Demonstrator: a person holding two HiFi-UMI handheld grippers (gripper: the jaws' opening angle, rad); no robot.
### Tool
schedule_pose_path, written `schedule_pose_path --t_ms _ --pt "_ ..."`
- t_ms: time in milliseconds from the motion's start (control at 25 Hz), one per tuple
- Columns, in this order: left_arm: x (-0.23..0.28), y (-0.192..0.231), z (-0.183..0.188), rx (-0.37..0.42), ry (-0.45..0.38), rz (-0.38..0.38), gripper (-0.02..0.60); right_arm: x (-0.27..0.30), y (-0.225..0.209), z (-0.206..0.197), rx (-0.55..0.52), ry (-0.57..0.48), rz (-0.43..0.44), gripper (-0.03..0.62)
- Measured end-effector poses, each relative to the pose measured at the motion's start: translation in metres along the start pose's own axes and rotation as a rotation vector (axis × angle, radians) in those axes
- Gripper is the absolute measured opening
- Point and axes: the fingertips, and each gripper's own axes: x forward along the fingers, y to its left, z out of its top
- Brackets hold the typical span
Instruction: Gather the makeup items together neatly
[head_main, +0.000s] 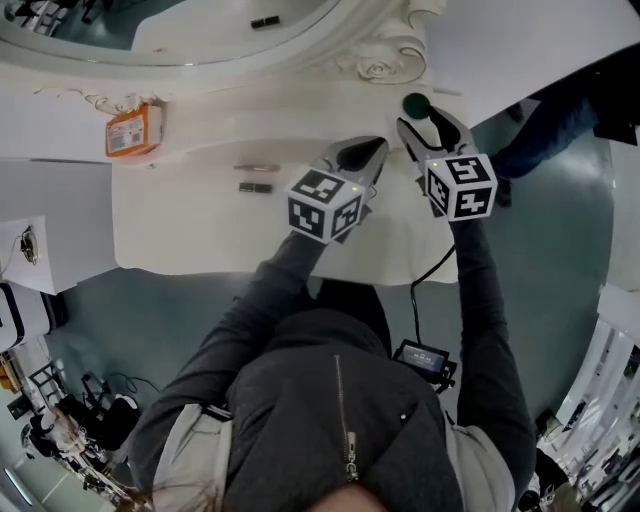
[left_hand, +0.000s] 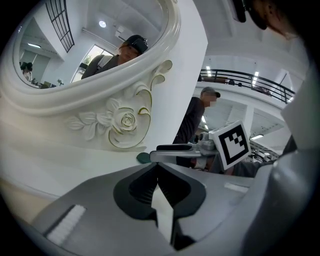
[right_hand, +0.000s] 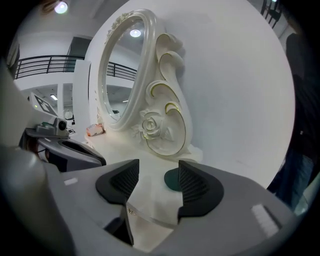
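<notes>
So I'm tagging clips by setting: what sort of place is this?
Probably a vanity table set up in a big open hall, not a bedroom: an ornate white mirror with a carved rose, and a railed balcony beyond.

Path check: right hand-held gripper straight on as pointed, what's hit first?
The right hand-held gripper would probably meet the green disc just ahead, by its right jaw; mirror base beyond. Depth unclear.
</notes>
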Motion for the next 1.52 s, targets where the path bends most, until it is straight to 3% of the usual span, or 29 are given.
schedule_pose_path --t_ms 280,560,760,1040,1360,1520 --pt "0.011 0.004 0.000 -0.017 0.000 0.017 0.011 0.024 -0.022 -0.012 -0.053 0.066 -0.027 0.309" --pt "0.013 0.008 -0.002 -0.029 0.000 0.029 0.011 0.040 -0.031 -0.026 -0.108 0.135 -0.033 0.328" --pt "0.012 0.009 -0.002 -0.034 0.001 0.027 0.011 0.042 -0.032 -0.027 -0.064 0.140 -0.018 0.331" --pt "0.011 0.009 -0.011 -0.048 0.019 0.025 0.011 0.043 -0.024 -0.029 -0.018 0.140 0.016 0.246" --pt "0.005 0.011 -0.013 -0.059 0.018 0.034 0.011 0.042 -0.021 -0.028 -0.057 0.139 -0.008 0.224" --pt "0.002 0.010 -0.014 -0.062 0.015 0.031 0.011 0.037 -0.019 -0.022 -0.096 0.106 -0.039 0.166"
